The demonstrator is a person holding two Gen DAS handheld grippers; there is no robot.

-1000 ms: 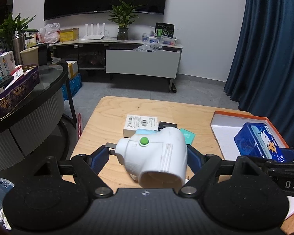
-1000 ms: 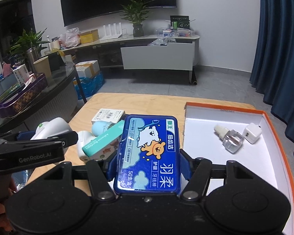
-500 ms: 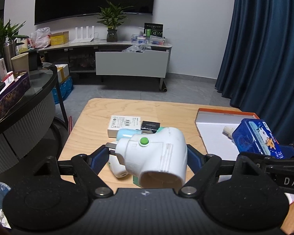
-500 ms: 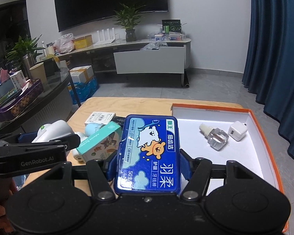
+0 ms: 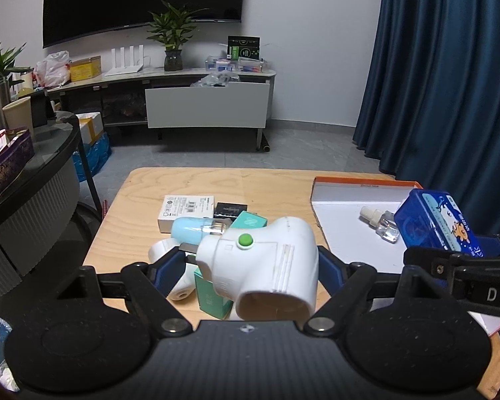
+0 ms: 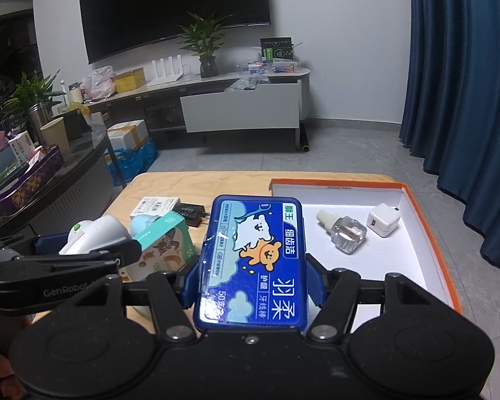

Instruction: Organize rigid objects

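The left claw (image 5: pixel 255 261) is clenched on a white plug-in device (image 5: pixel 266 266) with a green button, holding it above a small pile of boxes on the wooden counter (image 5: pixel 216 183). The right claw (image 6: pixel 251 276) grips a blue floss-pick box (image 6: pixel 253 256) by its long sides, lifted near the left edge of the orange-rimmed tray (image 6: pixel 426 220). Inside the tray lie a clear refill bottle (image 6: pixel 345 231) and, just beside it, a white charger cube (image 6: pixel 383 220). A teal carton (image 6: pixel 165 245) lies among the pile.
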